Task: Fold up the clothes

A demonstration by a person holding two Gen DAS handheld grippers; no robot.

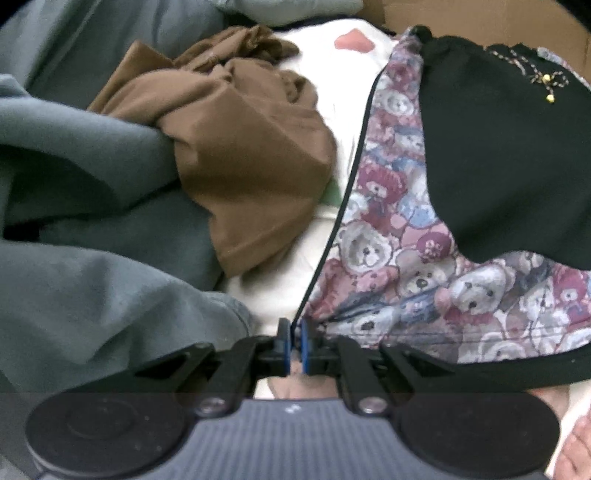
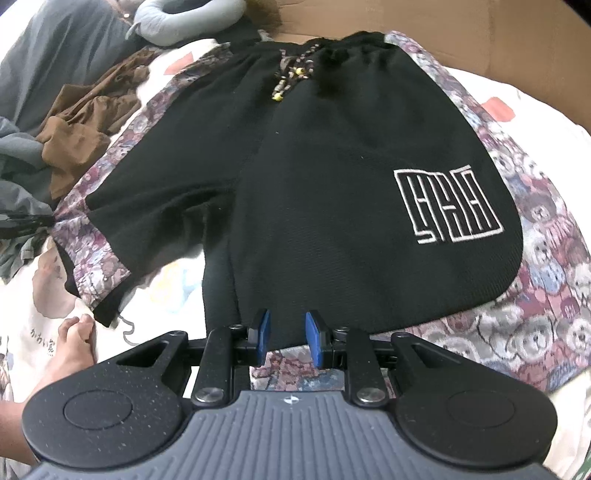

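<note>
Right wrist view takes in most of the scene: a white printed bedsheet (image 2: 33, 295) covers the surface, and flat on it lie the black shorts (image 2: 314, 166), the landmark for everything else. They are spread front-up, waistband at the far end near a cardboard wall (image 2: 461, 33), leg hems toward the camera, so their long axis runs away from the right gripper (image 2: 287, 338). Beyond the shorts' left edge sit a grey garment (image 1: 92, 295) and a crumpled brown garment (image 1: 240, 155), both heaped rather than folded. The shorts have black front panels, teddy-bear print side panels (image 2: 535, 314), a white maze-like logo (image 2: 447, 206) on the right leg, and a beaded drawstring (image 2: 284, 85) at the waist. The right gripper hovers at the inner hem of the right leg, its blue pads parted with cloth showing between them but not pinched (so released, as far as I can judge). The left gripper (image 1: 294, 345) is at the outer hem corner of the left leg, pads clenched on the black piping edge of the bear print. A bare foot (image 2: 74, 336) rests on the sheet just short of the left leg hem. Whichever fold comes, the left hand already holds its corner; the right is merely near its hem.
</note>
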